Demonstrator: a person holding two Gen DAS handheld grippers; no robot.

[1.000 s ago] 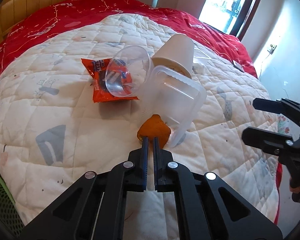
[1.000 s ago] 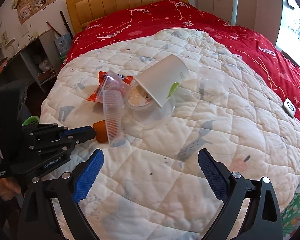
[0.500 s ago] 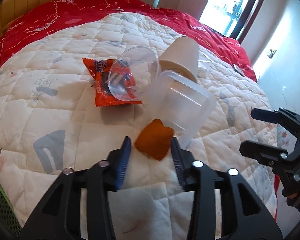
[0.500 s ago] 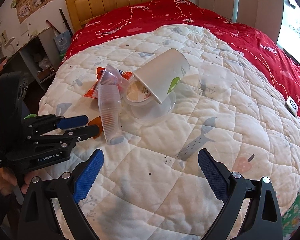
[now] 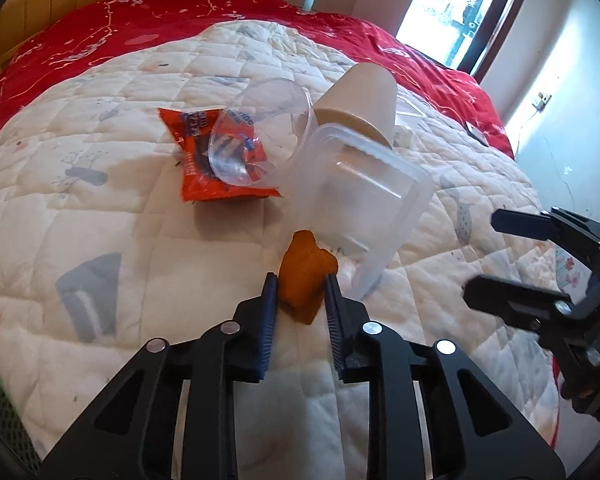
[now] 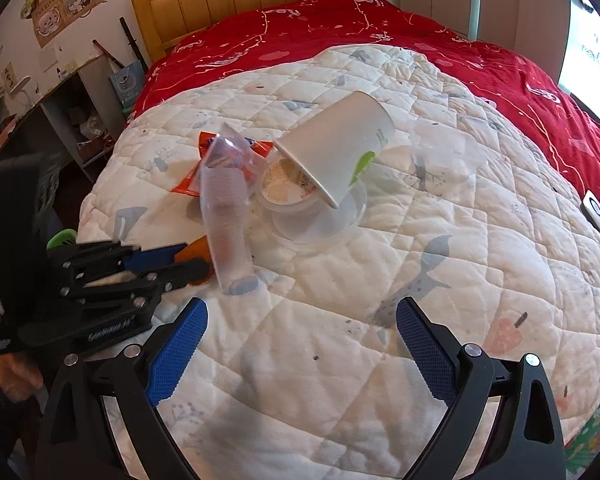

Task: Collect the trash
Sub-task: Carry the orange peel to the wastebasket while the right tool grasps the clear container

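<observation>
While the left gripper point(image 5: 300, 296) has just been closing, its blue pads sit against both sides of an orange scrap point(image 5: 305, 280), which lies on the white quilt point(image 5: 100, 208) between the jaws. Item two: a clear rectangular tub point(image 5: 364, 200), tipped on its side, just behind the scrap and touching it. Item three: a clear round bowl point(image 5: 260, 136), tilted, resting on an orange snack wrapper point(image 5: 192, 168). Item four: a white paper cup point(image 6: 336, 148), lying mouth-down over a clear lidded dish point(image 6: 292, 196). All items cluster near the quilt's middle; a red bedspread point(image 6: 340, 24) lies beyond. The right gripper point(image 6: 300, 344) hovers over bare quilt, jaws spread wide, nothing between them.
</observation>
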